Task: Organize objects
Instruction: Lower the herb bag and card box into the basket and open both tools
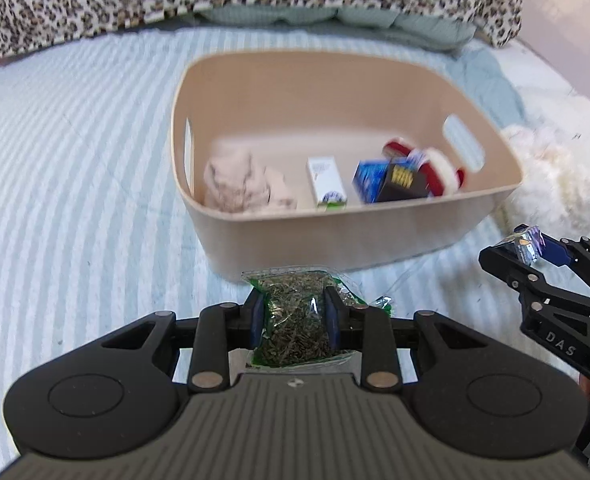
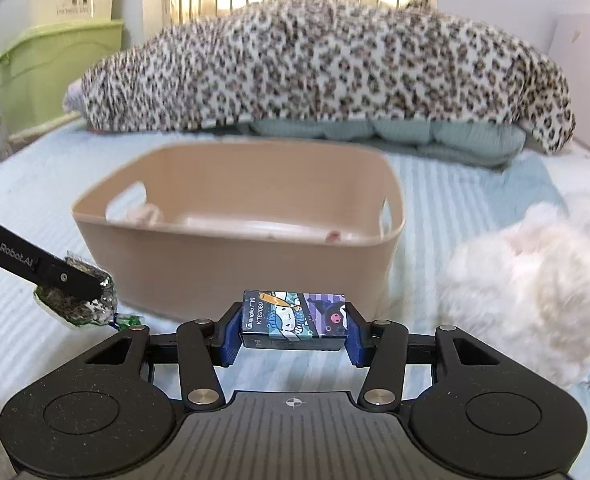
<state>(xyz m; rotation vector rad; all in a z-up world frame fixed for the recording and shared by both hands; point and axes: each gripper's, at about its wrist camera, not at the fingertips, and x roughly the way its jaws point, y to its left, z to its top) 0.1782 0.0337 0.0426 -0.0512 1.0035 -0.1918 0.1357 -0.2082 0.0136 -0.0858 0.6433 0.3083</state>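
A beige plastic bin (image 1: 375, 236) stands on the striped bed; it also shows in the right wrist view (image 2: 231, 272). Inside lie a pink cloth (image 1: 243, 184), a white box (image 1: 327, 184), a blue box (image 1: 371, 176), a black box (image 1: 403, 184) and a red-and-white item (image 1: 435, 168). My left gripper (image 1: 295, 312) is shut on a clear packet of dried green herbs (image 1: 295, 316), just in front of the bin; it also shows in the right wrist view (image 2: 83, 300). My right gripper (image 2: 293, 328) is shut on a small cartoon-printed box (image 2: 293, 320), near the bin's front right corner; it also shows in the left wrist view (image 1: 527, 248).
A leopard-print blanket (image 2: 327, 64) lies over teal pillows (image 2: 415, 132) behind the bin. A fluffy white plush (image 2: 527, 280) sits right of the bin. Green storage tubs (image 2: 55, 68) stand beyond the bed at the left.
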